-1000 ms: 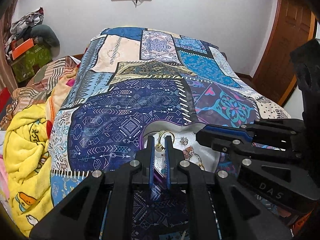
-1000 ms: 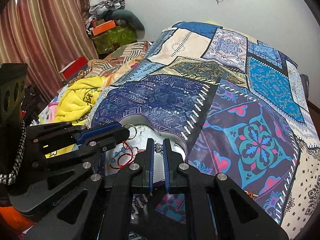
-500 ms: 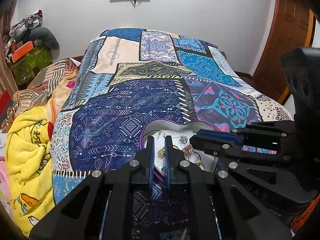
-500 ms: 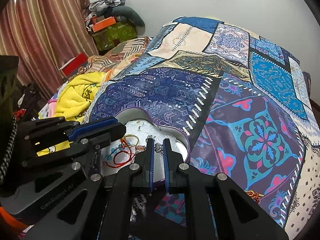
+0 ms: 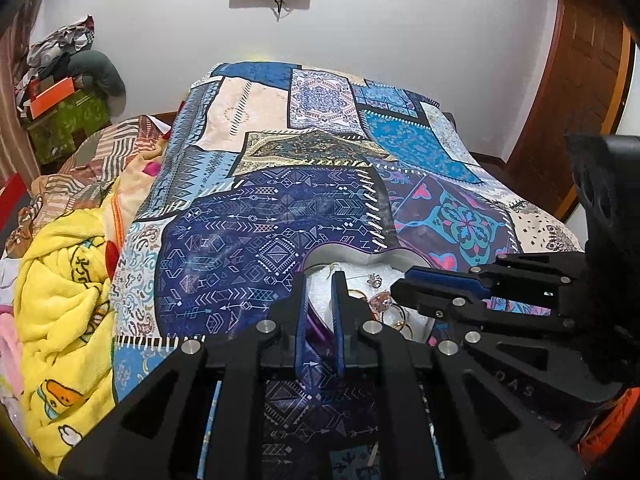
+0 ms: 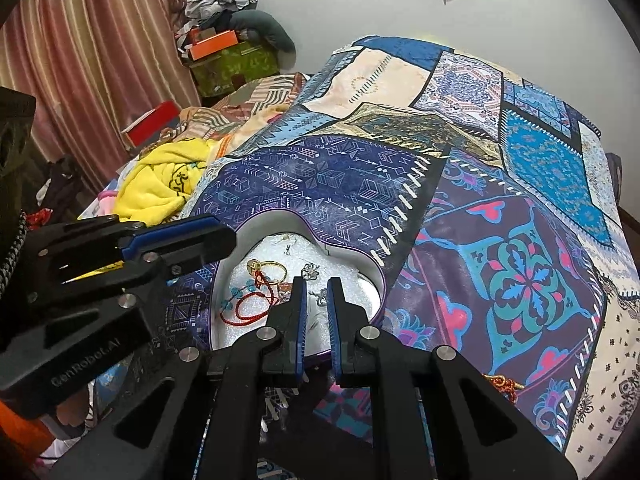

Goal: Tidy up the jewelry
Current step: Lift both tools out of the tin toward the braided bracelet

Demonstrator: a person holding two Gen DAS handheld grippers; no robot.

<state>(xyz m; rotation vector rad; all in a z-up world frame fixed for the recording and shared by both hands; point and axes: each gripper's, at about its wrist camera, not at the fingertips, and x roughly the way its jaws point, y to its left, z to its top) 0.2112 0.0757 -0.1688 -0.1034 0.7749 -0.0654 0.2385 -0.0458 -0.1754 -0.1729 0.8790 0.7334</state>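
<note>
A heart-shaped box [image 6: 362, 268] with a purple rim and white foam lining lies on the patchwork bedspread. Inside lie a gold ring [image 6: 276, 270], a red cord bracelet with blue beads [image 6: 250, 306] and small silver earrings [image 6: 310, 270]. In the left wrist view the box [image 5: 348, 256] shows gold rings [image 5: 398, 318] and a silver piece [image 5: 374, 279]. My left gripper [image 5: 320, 280] hovers over the box's left side, fingers slightly apart and empty. My right gripper [image 6: 317, 286] hovers over the box's near part, narrowly apart and empty.
The patchwork bedspread [image 5: 312, 152] covers the bed. A yellow blanket [image 5: 60, 320] is bunched at its left. A red-gold trinket [image 6: 504, 384] lies on the spread at right. A wooden door [image 5: 576, 80] is at right; boxes and clothes [image 6: 228, 52] are piled by the curtains.
Both grippers have moved forward over the heart-shaped box, and more of its contents show. Their narrow finger gaps look unchanged.
</note>
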